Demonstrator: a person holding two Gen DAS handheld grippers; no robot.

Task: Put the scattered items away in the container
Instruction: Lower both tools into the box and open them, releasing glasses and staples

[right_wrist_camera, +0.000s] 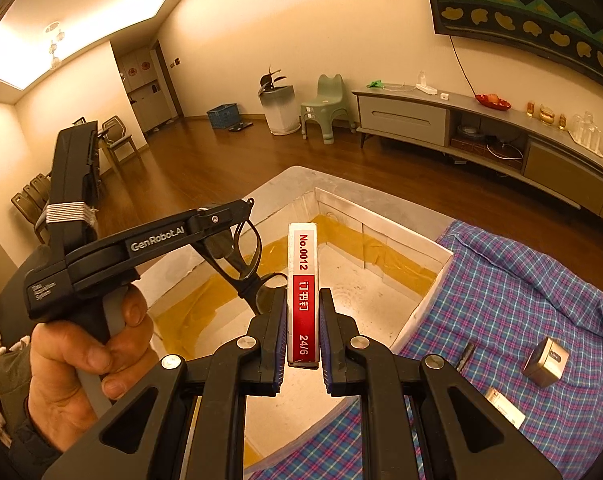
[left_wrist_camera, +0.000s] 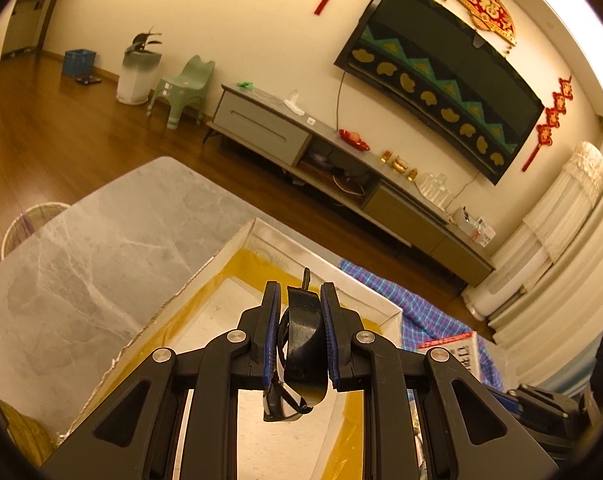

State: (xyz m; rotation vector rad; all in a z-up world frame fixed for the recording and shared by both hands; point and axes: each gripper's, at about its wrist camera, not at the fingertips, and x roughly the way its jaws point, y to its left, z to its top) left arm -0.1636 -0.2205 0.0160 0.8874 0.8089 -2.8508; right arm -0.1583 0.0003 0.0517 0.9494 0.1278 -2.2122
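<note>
Right wrist: staple box (right_wrist_camera: pixel 302 292) clamped over container (right_wrist_camera: pixel 429 300); left gripper (left_wrist_camera: pixel 300 334) grips glasses (left_wrist_camera: pixel 301 344).

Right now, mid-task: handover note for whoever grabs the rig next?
Left gripper: shut on black-framed glasses, held above the white box.
Right gripper: shut on a red-and-white staple box, also held over the white box.
Box floor shows nothing lying in it where visible; neither item released yet.
Left: drop both in, then collect from the plaid cloth the small metal tin, a dark pen-like item and a white packet.
</note>
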